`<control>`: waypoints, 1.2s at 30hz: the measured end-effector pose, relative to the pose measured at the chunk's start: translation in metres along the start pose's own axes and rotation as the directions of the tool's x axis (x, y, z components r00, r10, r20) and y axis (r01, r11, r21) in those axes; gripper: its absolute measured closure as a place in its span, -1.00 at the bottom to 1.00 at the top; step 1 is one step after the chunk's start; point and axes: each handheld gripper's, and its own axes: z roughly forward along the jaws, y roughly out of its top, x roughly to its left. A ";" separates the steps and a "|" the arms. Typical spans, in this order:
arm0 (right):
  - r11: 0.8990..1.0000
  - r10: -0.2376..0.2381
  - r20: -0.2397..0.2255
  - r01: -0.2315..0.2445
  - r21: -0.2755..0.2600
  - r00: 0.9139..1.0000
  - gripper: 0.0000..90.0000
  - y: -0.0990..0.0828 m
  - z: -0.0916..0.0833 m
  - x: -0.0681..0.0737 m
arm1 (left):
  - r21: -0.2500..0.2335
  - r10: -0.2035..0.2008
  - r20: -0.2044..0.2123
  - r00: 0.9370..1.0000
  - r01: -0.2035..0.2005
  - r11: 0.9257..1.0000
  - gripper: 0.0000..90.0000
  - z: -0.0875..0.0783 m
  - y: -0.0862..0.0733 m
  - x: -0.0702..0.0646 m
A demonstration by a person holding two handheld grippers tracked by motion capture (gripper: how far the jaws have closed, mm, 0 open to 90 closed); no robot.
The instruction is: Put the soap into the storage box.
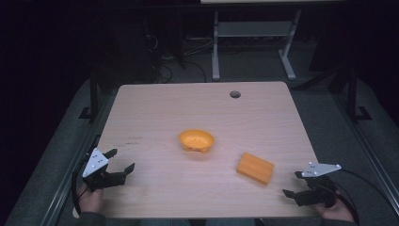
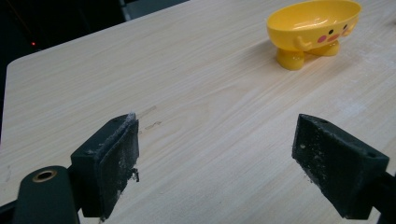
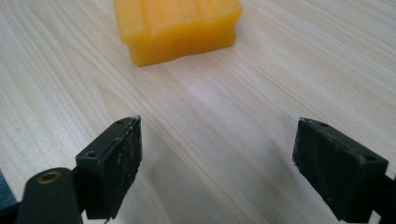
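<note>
The left gripper (image 1: 119,160) sits low at the near left, jaws spread wide and empty. The right gripper (image 1: 294,184) mirrors it at the near right, equally agape.

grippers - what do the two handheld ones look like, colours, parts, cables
Both the left gripper and right gripper are black two-jaw tongs with blocky, scuffed pads. Each carries a grey three-cornered plate with small dots and trails a black cable. Dark sleeve cuffs show at the wrists.

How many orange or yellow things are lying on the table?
2: a bowl near the table's middle, and a block to its right, nearer the right gripper. Nothing seems hidden.
</note>
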 end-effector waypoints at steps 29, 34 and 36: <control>0.989 -0.088 -0.039 0.092 0.114 0.995 -0.65 0.041 0.015 0.012 | -0.001 0.001 -0.005 1.000 -0.001 1.000 -0.69 -0.001 0.000 0.000; 0.983 -0.121 -0.048 0.127 0.136 0.991 -0.65 0.052 0.015 0.013 | -0.004 0.002 -0.006 1.000 -0.002 1.000 -0.69 -0.001 0.000 0.000; 0.978 -0.139 -0.054 0.146 0.151 0.989 -0.65 0.057 0.017 0.014 | -0.004 0.000 -0.006 1.000 0.000 1.000 -0.69 -0.001 0.000 0.000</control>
